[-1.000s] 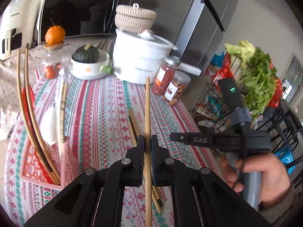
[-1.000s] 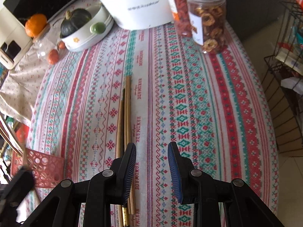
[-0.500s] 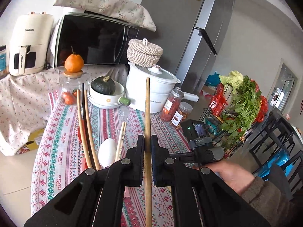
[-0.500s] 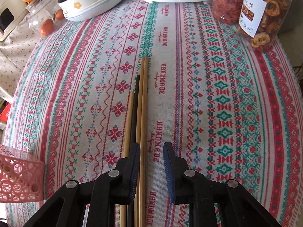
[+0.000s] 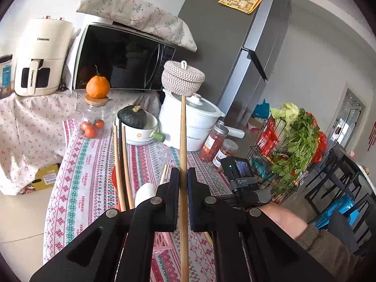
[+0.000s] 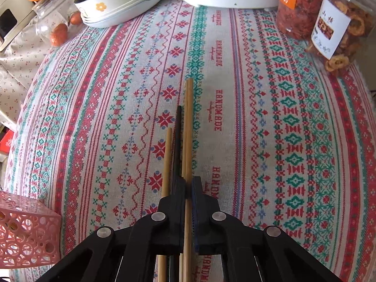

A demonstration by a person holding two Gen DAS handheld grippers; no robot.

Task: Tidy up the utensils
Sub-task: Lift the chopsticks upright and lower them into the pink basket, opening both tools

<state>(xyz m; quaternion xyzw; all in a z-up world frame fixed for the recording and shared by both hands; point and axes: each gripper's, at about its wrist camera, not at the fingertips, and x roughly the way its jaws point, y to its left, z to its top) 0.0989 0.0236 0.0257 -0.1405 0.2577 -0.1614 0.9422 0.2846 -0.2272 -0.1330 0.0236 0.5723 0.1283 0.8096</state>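
In the left wrist view my left gripper (image 5: 183,172) is shut on a long wooden chopstick (image 5: 183,129), held in the air and pointing away over the table. Just below it stands the pink basket (image 5: 162,242), holding wooden chopsticks (image 5: 117,164), a black one and a white spoon (image 5: 144,191). In the right wrist view my right gripper (image 6: 189,182) points down at the tablecloth and is shut on a wooden chopstick (image 6: 189,129) in the bundle lying there. A black chopstick (image 6: 178,136) and another wooden one (image 6: 167,159) lie just left of it. The basket's corner (image 6: 25,232) is at lower left.
At the table's far side are a bowl with a dark squash (image 5: 132,117), a white pot (image 5: 188,122), two food jars (image 6: 338,23) and a glass jar of small oranges (image 5: 92,122). A wire rack of greens (image 5: 293,150) stands to the right. A person's hand (image 5: 279,216) holds the right gripper.
My left gripper has risen and tilted up with its chopstick, coming over the basket. My right gripper has sunk to the chopsticks on the cloth and its jaws have closed on one.
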